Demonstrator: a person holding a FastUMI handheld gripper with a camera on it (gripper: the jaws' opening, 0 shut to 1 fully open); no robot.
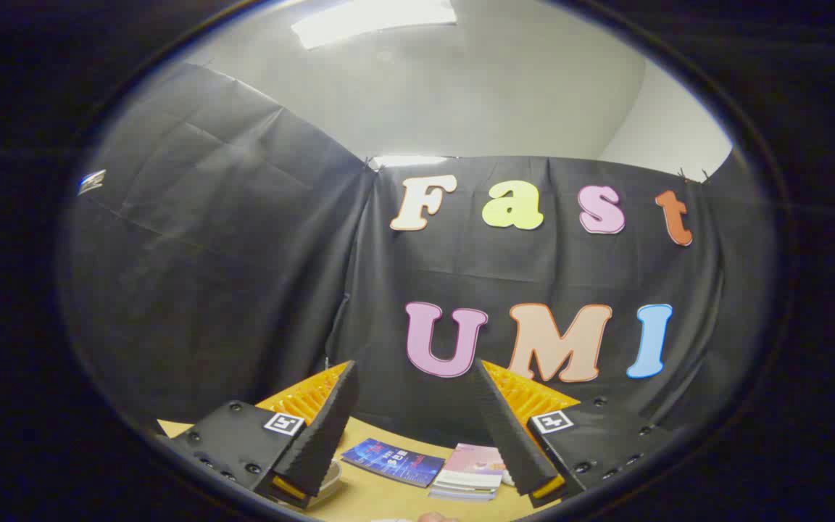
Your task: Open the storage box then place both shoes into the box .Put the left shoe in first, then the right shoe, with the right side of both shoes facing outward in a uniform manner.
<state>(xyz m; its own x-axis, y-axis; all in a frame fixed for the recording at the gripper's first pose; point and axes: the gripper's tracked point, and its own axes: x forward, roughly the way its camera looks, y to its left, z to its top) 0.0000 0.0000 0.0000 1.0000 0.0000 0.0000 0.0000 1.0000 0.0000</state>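
Black cloth (243, 275) walls in my booth on two sides, a white ceiling (490, 94) with a bright light panel (374, 22) above, and the tan counter (381, 500) below.

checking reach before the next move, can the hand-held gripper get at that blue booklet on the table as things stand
Probably yes: the hand-held gripper is open and holds nothing, the blue booklet lies flat just ahead between its fingers, and nothing lies on top. It would need to tip down.

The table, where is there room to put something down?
Bare table lies between the open gripper fingers, in front of the blue booklet. It is crowded further right, where the pink and white stack of booklets sits beside the blue one.
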